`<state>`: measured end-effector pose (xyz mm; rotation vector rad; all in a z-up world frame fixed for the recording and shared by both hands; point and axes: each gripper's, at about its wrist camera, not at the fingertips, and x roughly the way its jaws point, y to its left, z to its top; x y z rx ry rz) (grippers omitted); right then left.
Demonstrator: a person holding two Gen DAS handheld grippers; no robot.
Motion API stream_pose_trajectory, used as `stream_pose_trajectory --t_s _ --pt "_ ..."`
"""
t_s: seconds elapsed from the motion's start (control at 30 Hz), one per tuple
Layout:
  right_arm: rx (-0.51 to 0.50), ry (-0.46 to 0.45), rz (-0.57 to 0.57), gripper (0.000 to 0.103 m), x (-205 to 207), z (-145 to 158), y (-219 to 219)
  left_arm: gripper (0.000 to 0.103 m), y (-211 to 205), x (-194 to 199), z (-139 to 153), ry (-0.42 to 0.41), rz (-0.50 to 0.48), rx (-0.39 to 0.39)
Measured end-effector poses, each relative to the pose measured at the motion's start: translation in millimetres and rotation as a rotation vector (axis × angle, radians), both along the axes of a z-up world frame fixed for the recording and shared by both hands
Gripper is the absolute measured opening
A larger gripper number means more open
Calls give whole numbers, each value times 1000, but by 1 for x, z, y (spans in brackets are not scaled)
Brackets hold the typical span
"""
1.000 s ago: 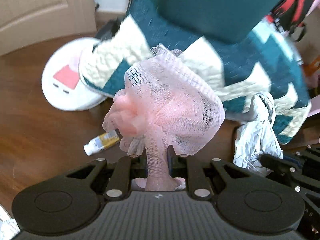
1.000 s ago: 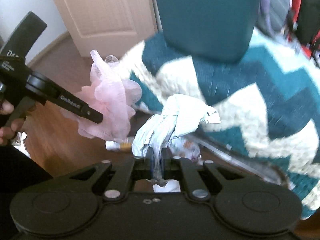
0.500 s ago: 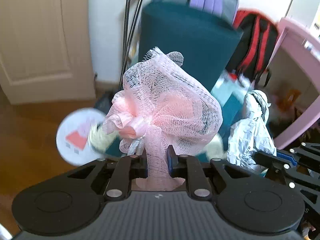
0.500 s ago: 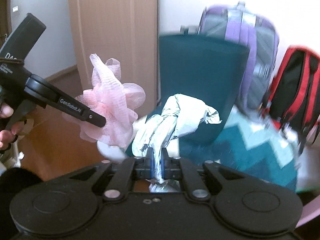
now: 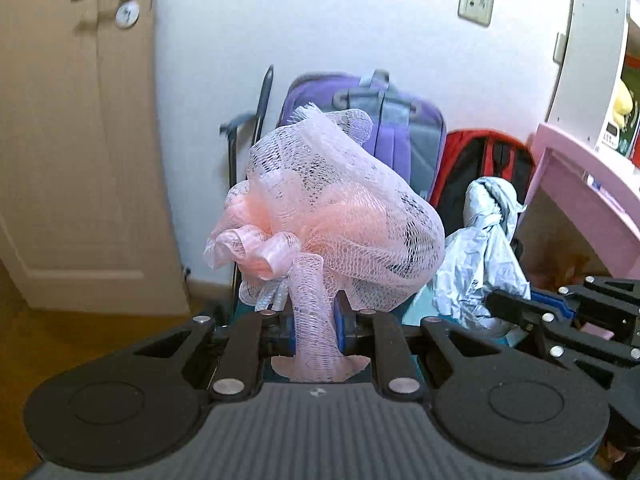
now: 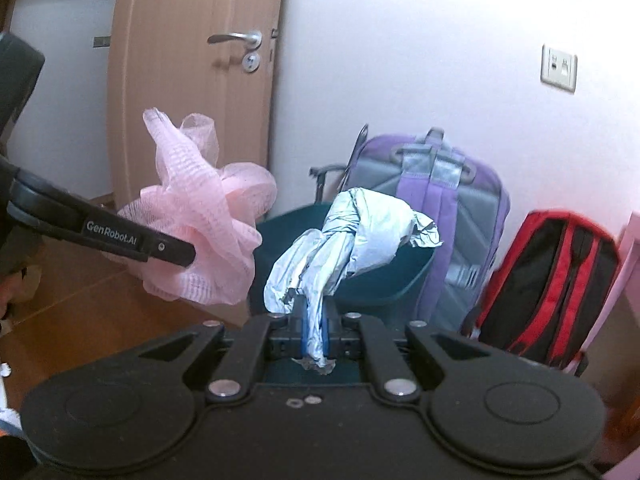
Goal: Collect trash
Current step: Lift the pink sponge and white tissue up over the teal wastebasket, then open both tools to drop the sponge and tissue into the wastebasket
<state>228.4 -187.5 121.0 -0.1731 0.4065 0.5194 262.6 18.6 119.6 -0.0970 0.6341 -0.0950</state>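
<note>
My left gripper (image 5: 314,312) is shut on a pink mesh bath sponge (image 5: 332,216) and holds it up in the air. The sponge also shows at the left of the right wrist view (image 6: 200,216), with the left gripper (image 6: 176,252) beside it. My right gripper (image 6: 314,320) is shut on a crumpled silver-grey wrapper (image 6: 352,236), held just above the open rim of a dark teal bin (image 6: 404,284). The wrapper also shows in the left wrist view (image 5: 484,248), with the right gripper (image 5: 496,300) at the right edge.
A purple backpack (image 6: 440,200) and a red-and-black backpack (image 6: 552,280) lean on the white wall behind the bin. A wooden door (image 6: 192,100) stands at the left. Pink furniture (image 5: 580,200) is at the right. The floor (image 5: 60,344) is brown wood.
Both grippers have risen from the floor with their loads; the views swung up from the rug and floor to the wall, and the bin's open top came into view under the wrapper.
</note>
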Motion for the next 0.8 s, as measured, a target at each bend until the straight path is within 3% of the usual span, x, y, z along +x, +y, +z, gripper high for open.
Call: stream_pose_trajectory --t_s 0.3,0.8 --pt "-11 -6 -12 6 57 9 7 16 -14 65 12 -11 7 50" --pt "-95 144 20 7 144 -39 32 16 -24 156 -55 162 -38 126"
